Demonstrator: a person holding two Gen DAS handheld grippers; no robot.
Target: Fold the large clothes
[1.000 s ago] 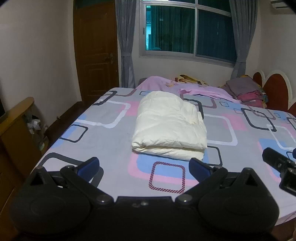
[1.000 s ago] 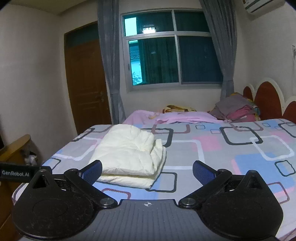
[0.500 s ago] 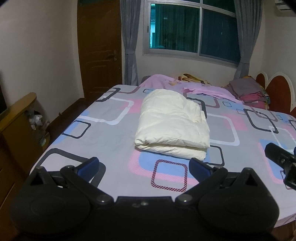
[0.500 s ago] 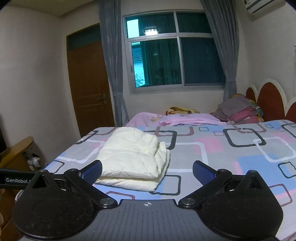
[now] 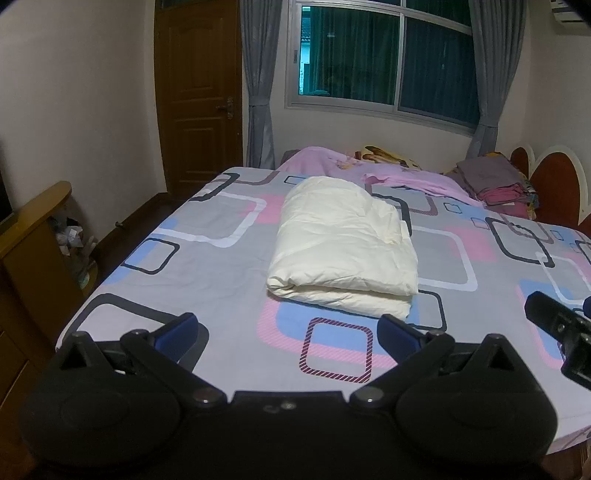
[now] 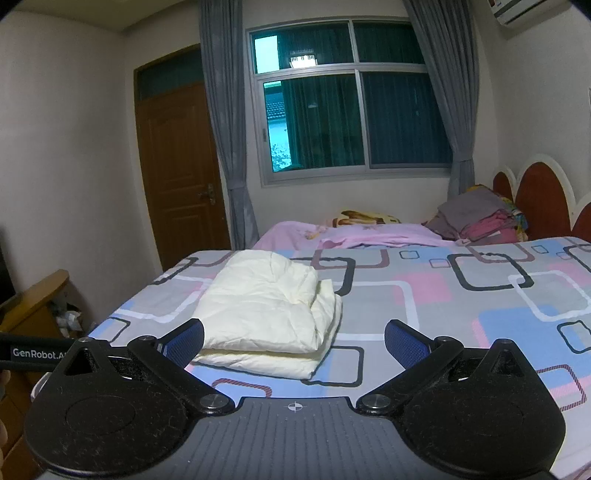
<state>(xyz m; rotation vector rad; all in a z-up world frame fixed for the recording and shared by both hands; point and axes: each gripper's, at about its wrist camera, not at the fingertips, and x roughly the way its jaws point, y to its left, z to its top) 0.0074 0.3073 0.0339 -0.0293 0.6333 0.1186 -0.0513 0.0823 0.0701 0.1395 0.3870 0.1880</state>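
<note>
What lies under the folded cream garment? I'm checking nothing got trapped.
The cream garment lies directly on the patterned bedsheet. Only sheet shows around its edges; beneath its middle is hidden.

The near edge of the bed [image 5: 229,280] was hidden behind the left gripper [image 5: 288,332] in the left wrist view, and its right side ran off the frame. The right gripper [image 5: 561,332] showed there only as a dark piece cut by the right edge, so how its jaws stood could not be told from that view. Under the folded cream garment [image 5: 343,251], the lower layers were covered by the top fold. The clutter [image 5: 70,236] beside the wooden cabinet [image 5: 33,236] was too small to identify. In the right wrist view the label [image 6: 37,353] at the left was cut short behind the gripper body, and the air conditioner [image 6: 517,9] was clipped by the top corner.
</note>
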